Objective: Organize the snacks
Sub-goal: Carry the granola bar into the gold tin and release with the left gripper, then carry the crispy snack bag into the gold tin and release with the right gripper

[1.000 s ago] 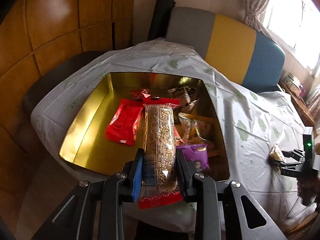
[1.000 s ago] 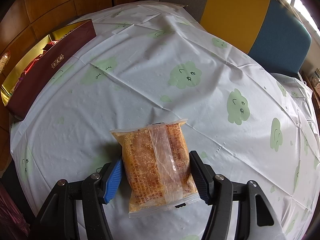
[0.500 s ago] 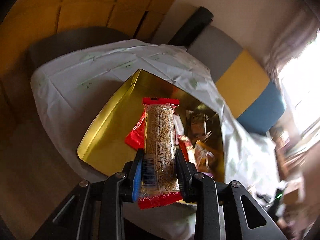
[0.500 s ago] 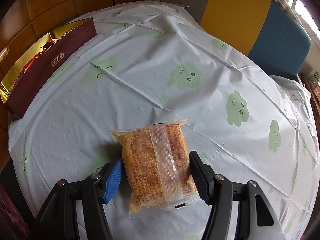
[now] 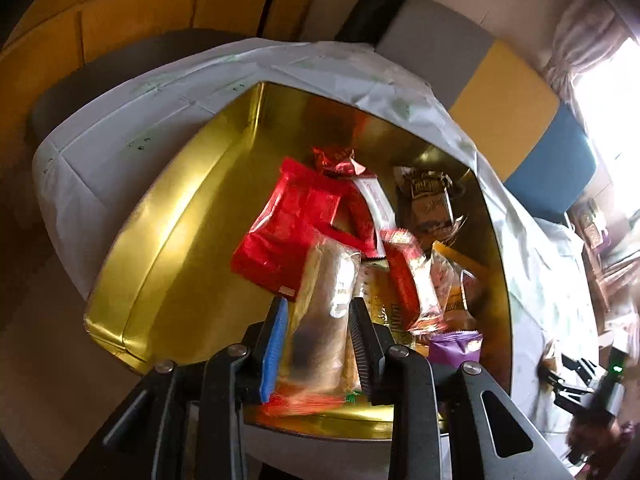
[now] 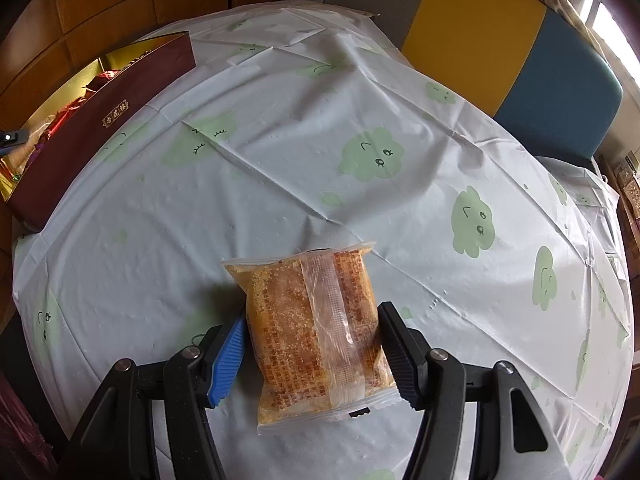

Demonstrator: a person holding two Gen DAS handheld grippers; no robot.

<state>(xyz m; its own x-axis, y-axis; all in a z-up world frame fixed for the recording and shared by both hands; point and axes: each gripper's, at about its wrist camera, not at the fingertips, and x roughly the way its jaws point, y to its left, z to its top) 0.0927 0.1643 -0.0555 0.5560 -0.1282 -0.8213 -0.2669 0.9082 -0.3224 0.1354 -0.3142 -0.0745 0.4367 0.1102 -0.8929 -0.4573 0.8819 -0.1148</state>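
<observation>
Left wrist view: my left tongs point(image 5: 318, 338) are clamped on a long clear-wrapped snack bar point(image 5: 326, 312), blurred, hanging over the near edge of the gold-lined box point(image 5: 168, 216). Inside that box, a red foil packet point(image 5: 288, 236) lies just beyond the bar, a purple packet point(image 5: 456, 346) sits at the box's near right corner, and a dark wrapped snack point(image 5: 430, 200) lies toward its far right. On the right wrist view, my right tongs point(image 6: 310, 346) sit partly open with both pads against an orange cake packet point(image 6: 312, 328), which lies on the cloud-print tabletop point(image 6: 320, 140), well apart from the box point(image 6: 100, 116).
</observation>
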